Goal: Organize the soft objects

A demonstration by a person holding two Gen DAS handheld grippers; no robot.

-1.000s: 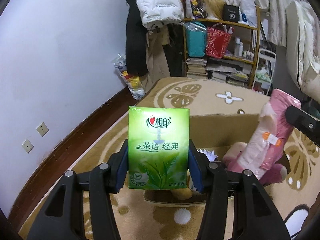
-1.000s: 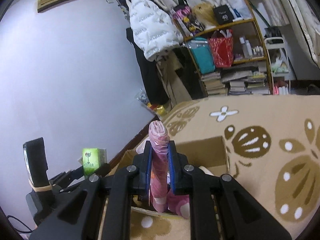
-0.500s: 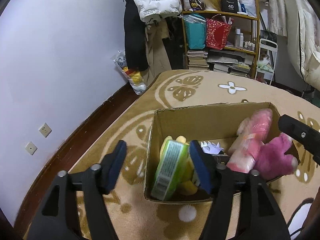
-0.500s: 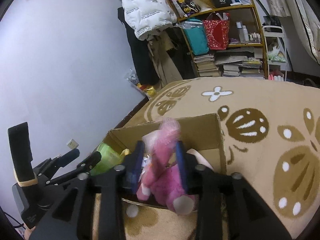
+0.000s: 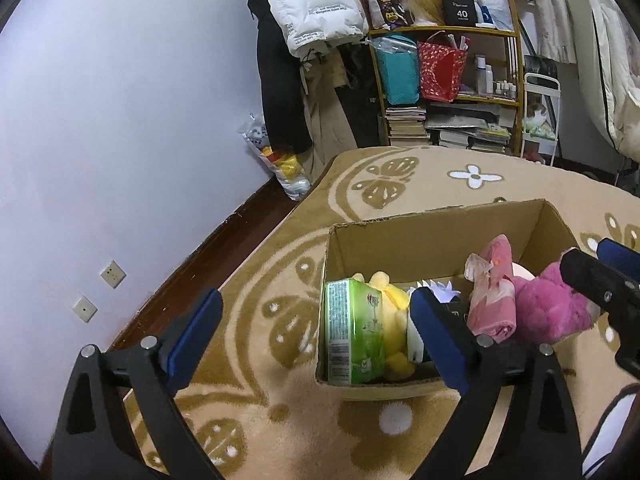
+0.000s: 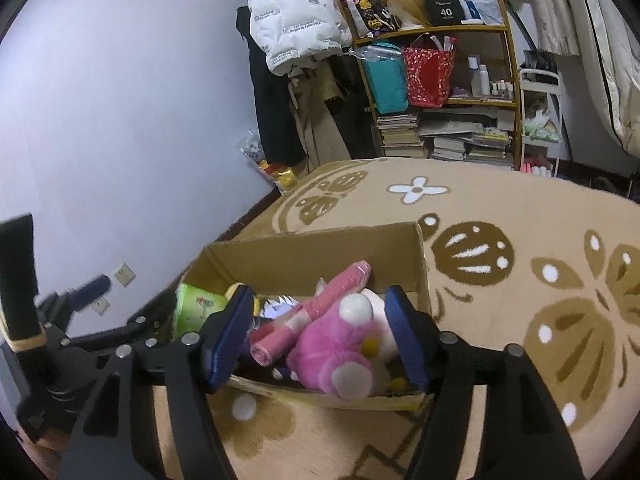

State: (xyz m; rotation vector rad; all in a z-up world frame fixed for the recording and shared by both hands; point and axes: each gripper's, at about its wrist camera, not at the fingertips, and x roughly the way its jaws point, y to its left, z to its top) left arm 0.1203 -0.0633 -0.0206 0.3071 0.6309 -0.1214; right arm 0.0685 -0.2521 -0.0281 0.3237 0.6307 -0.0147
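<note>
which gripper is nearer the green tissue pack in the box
Left. The left gripper is open with the green tissue pack showing between its jaws, inside the box. The right gripper is open over the pink plush toy, at the box's other end.

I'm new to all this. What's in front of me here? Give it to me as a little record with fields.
Setting: cardboard box on a patterned rug
In box: green tissue pack, yellow plush, pink roll, pink plush
Tissue pack: on edge against the box's left wall
Left hand-held gripper: open, holding nothing
Right hand-held gripper: open, holding nothing
Background: cluttered shelf
</note>
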